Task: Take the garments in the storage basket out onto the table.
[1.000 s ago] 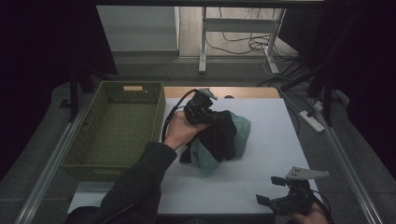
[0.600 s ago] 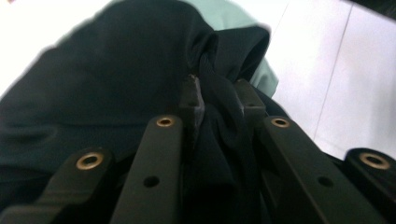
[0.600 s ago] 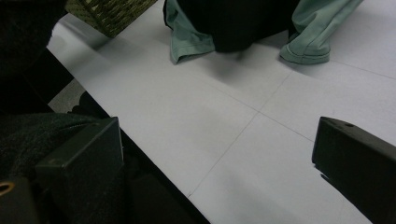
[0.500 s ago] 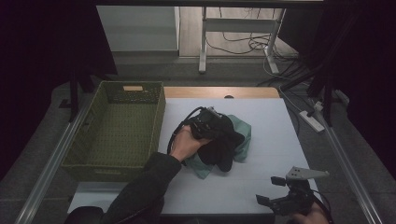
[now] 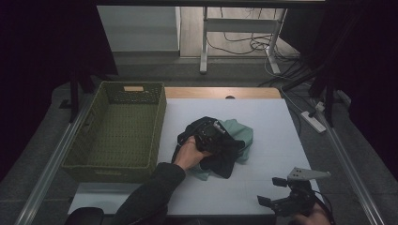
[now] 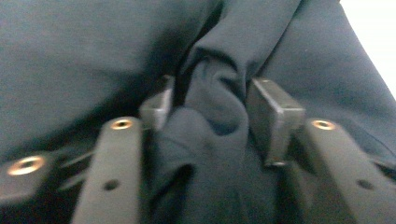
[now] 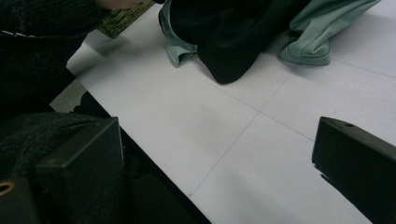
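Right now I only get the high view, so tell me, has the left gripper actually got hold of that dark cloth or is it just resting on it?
Observer: In the left gripper view, a fold of the dark cloth is bunched between the left gripper pads, which press it from both sides.
Operator: And the right gripper?
Observer: The right gripper has its jaws wide apart over bare white table, holding nothing.
Operator: Is green cloth near it?
Observer: The green cloth lies farther off, partly under the dark one.

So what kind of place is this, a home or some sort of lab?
Most likely a lab or recording workspace, not a home. A white work table holds a pile of dark and green clothes beside a woven basket, with dark curtains at the sides and loose cables on the floor behind.
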Action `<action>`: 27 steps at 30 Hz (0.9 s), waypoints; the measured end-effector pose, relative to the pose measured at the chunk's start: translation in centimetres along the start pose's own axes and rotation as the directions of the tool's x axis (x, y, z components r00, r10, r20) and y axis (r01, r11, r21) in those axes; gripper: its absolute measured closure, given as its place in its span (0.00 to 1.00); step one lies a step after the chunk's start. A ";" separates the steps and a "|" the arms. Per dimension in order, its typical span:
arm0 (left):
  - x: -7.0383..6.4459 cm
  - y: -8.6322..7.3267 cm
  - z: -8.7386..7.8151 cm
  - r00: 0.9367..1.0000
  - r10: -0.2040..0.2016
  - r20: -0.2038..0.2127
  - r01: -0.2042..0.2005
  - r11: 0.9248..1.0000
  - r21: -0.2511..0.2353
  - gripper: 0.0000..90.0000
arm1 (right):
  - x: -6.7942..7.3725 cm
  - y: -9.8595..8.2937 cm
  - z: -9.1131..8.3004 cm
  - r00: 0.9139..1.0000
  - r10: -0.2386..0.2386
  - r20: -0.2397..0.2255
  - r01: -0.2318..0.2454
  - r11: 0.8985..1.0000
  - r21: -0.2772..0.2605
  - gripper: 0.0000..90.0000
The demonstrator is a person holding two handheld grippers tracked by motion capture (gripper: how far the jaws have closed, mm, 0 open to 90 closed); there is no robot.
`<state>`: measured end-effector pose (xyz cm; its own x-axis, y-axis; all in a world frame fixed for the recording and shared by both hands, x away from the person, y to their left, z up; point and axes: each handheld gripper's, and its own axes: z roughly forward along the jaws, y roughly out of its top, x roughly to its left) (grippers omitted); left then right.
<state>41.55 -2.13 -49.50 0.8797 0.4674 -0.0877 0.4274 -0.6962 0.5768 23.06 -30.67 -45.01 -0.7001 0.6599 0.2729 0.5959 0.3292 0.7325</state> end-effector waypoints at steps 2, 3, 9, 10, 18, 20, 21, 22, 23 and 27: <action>-0.1 0.1 -0.2 1.000 0.003 0.018 -0.003 1.000 -0.006 0.39 | 0.0 0.0 0.0 1.000 0.001 0.000 -0.001 1.000 0.000 0.02; -0.1 0.2 -0.3 1.000 0.003 0.029 -0.003 1.000 -0.016 0.34 | 0.0 0.0 0.0 1.000 0.000 -0.001 0.000 1.000 0.000 0.02; 0.0 0.3 -1.3 0.996 -0.044 0.071 0.050 0.995 -0.081 0.18 | 0.0 0.0 0.0 1.000 0.004 -0.003 -0.004 1.000 -0.001 0.02; 0.0 0.3 -1.4 0.996 -0.046 0.073 0.052 0.995 -0.084 0.16 | 0.0 0.0 0.0 1.000 0.005 -0.003 -0.005 1.000 -0.001 0.02; 0.1 0.3 -2.1 0.994 0.004 0.110 0.008 0.994 -0.105 0.03 | -0.1 0.0 0.0 1.000 0.008 -0.003 -0.008 1.000 0.001 0.02; 0.2 0.3 -2.3 0.992 0.006 0.128 0.008 0.994 -0.110 0.02 | -0.1 0.0 0.0 1.000 0.009 -0.003 -0.009 1.000 0.001 0.02; 0.2 0.3 -2.4 0.990 0.003 0.140 0.013 0.993 -0.115 0.02 | -0.1 0.0 0.0 1.000 0.009 -0.003 -0.009 1.000 0.001 0.02; 0.2 0.3 -2.5 0.989 -0.001 0.150 0.019 0.993 -0.120 0.02 | -0.1 0.0 0.0 1.000 0.009 -0.003 -0.009 1.000 0.001 0.02; 0.2 0.3 -2.7 0.988 -0.004 0.157 0.024 0.992 -0.125 0.02 | -0.1 0.0 0.0 1.000 0.009 -0.003 -0.009 1.000 0.001 0.02; 0.2 0.3 -3.3 0.985 0.000 0.172 0.024 0.990 -0.140 0.03 | -0.1 0.0 0.0 1.000 0.010 -0.003 -0.010 1.000 0.001 0.02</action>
<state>41.15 -0.44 -46.65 0.9026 0.3666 -0.2257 0.4149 -0.6013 0.6828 23.12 -30.72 -45.04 -0.6952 0.6611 0.2821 0.6033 0.3233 0.7291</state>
